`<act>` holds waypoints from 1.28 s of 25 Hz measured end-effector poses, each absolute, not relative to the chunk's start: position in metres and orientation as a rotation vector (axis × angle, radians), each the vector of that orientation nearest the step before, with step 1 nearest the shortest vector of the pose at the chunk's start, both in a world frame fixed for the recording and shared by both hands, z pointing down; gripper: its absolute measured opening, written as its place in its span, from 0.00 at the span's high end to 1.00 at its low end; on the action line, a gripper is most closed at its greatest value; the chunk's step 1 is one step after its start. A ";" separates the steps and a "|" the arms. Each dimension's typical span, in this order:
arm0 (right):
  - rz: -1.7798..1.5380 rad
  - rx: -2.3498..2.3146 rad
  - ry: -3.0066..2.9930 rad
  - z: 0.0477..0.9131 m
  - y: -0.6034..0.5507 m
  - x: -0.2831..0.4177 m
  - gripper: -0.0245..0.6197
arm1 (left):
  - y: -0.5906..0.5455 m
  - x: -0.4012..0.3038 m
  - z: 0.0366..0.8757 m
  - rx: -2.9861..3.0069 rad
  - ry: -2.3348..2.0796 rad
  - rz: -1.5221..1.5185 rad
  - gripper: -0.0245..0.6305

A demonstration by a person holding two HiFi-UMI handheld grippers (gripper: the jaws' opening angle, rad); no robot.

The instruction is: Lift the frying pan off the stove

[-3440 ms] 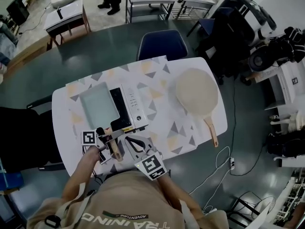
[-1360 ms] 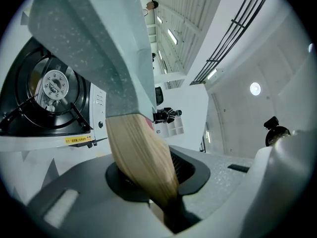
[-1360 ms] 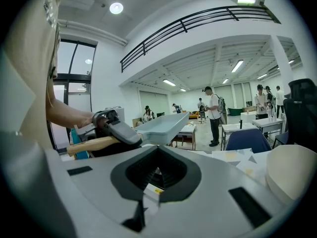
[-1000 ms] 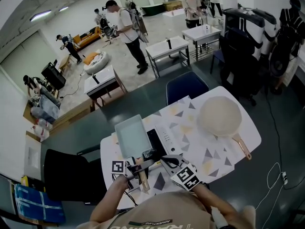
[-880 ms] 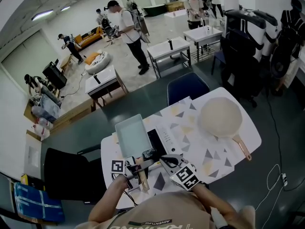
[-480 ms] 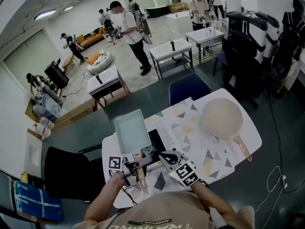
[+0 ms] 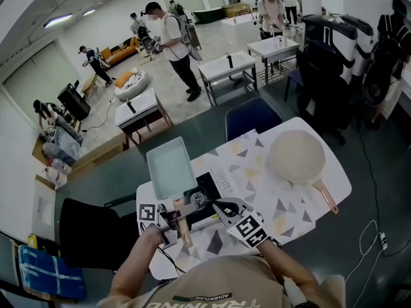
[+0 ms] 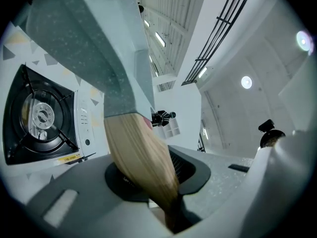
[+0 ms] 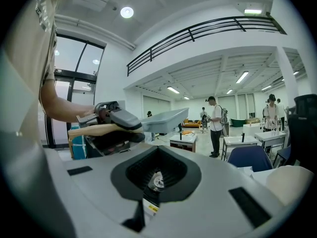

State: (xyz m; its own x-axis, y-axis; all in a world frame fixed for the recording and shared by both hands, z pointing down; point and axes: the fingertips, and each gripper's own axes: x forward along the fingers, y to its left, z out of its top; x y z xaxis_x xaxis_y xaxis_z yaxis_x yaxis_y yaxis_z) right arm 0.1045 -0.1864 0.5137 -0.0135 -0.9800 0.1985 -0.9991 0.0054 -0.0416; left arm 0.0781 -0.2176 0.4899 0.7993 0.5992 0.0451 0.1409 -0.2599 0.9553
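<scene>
Frying pan [image 7: 170,169], rectangular and grey-green, hangs in the air beyond the stove's left end, clear of the stove [image 7: 217,186]. The bare burner [image 7: 198,199] shows beside and below it. In the left gripper view the pan's underside [image 8: 94,48] rises over the burner [image 8: 39,115]. Its wooden handle [image 8: 141,152] runs down into the left tongs [image 8: 148,182], which are clamped on it. From the right gripper view the pan [image 9: 166,119] sits roughly level, its far end a little raised. The right tongs [image 7: 221,205] hover just over the stove's near edge, jaws together with nothing between them. The stove stands on a pale, triangle-patterned desk [image 7: 289,201], and a round beige pan [image 7: 297,158] lies well apart at its right end.
</scene>
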 end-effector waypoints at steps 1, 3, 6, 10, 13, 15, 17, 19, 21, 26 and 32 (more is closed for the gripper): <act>0.256 2.122 -2.144 0.513 -0.187 0.104 0.96 | -0.218 0.078 0.489 1.807 0.569 0.483 0.83; 0.250 2.113 -2.144 0.512 -0.188 0.102 0.96 | -0.217 0.077 0.489 1.804 0.567 0.485 0.83; 0.242 2.106 -2.151 0.510 -0.190 0.100 0.96 | -0.215 0.075 0.493 1.805 0.564 0.485 0.83; 0.255 2.105 -2.156 0.514 -0.192 0.097 0.96 | -0.210 0.072 0.499 1.792 0.569 0.488 0.83; 0.272 2.094 -2.160 0.517 -0.191 0.093 0.96 | -0.207 0.068 0.503 1.782 0.565 0.492 0.83; 0.274 2.092 -2.159 0.518 -0.192 0.093 0.96 | -0.207 0.068 0.505 1.779 0.559 0.494 0.83; 0.274 2.094 -2.158 0.518 -0.193 0.093 0.96 | -0.208 0.068 0.504 1.773 0.557 0.490 0.83; 0.276 2.096 -2.158 0.518 -0.193 0.093 0.96 | -0.209 0.067 0.504 1.771 0.557 0.484 0.83; 0.275 2.100 -2.153 0.518 -0.193 0.095 0.96 | -0.211 0.067 0.506 1.779 0.554 0.482 0.83; 0.269 2.121 -2.134 0.517 -0.193 0.101 0.96 | -0.216 0.068 0.508 1.781 0.549 0.483 0.83; 0.252 2.142 -2.112 0.517 -0.192 0.105 0.96 | -0.217 0.068 0.509 1.774 0.553 0.487 0.82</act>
State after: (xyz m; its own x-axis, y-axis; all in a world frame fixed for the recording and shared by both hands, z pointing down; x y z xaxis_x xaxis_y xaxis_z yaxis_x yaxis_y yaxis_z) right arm 0.1051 -0.1916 0.5174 0.0105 -0.9789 0.2041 -0.9994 -0.0169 -0.0294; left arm 0.0677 -0.2165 0.5094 0.8027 0.5948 0.0440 0.1188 -0.2318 0.9655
